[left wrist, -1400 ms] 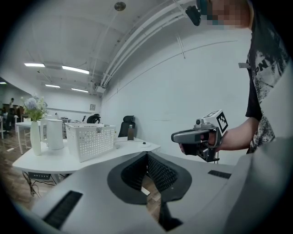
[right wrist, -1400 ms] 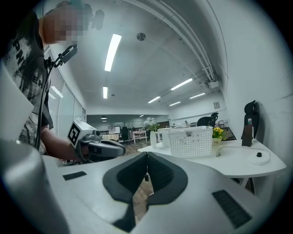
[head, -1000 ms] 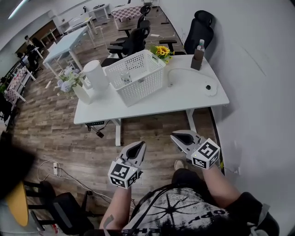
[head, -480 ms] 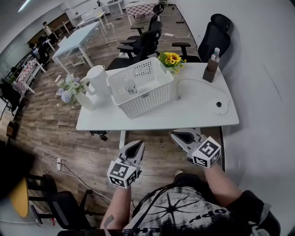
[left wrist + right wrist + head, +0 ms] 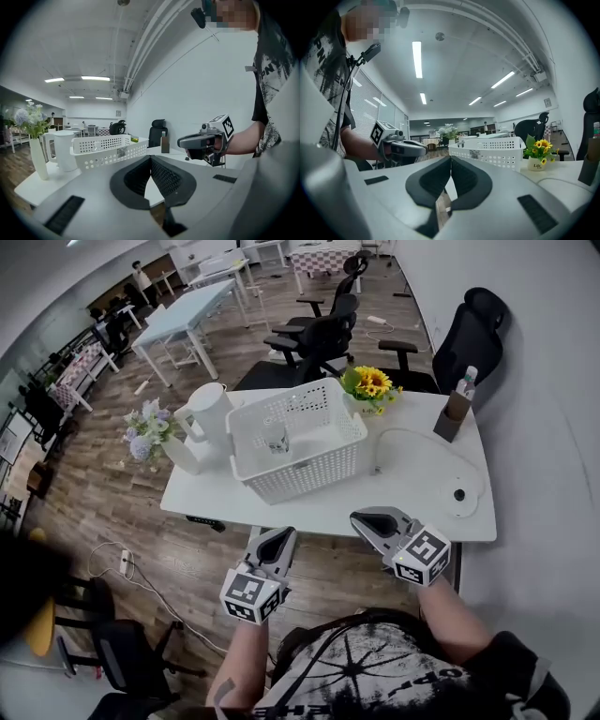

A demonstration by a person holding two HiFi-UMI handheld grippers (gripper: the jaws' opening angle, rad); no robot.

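While held short of table, left tongs and right tongs clenched, empty — contents of basket half-hidden.

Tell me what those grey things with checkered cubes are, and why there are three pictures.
They are two hand-held grabbers. A person holds the left gripper and the right gripper, one in each hand. One picture comes from a camera on the person's head, looking down. The other two come from cameras riding on each grabber, looking along its jaws. Both pairs of jaws are shut and hold nothing. On the white table stand a white basket, a white jug, a pot of sunflowers and a vase of flowers.
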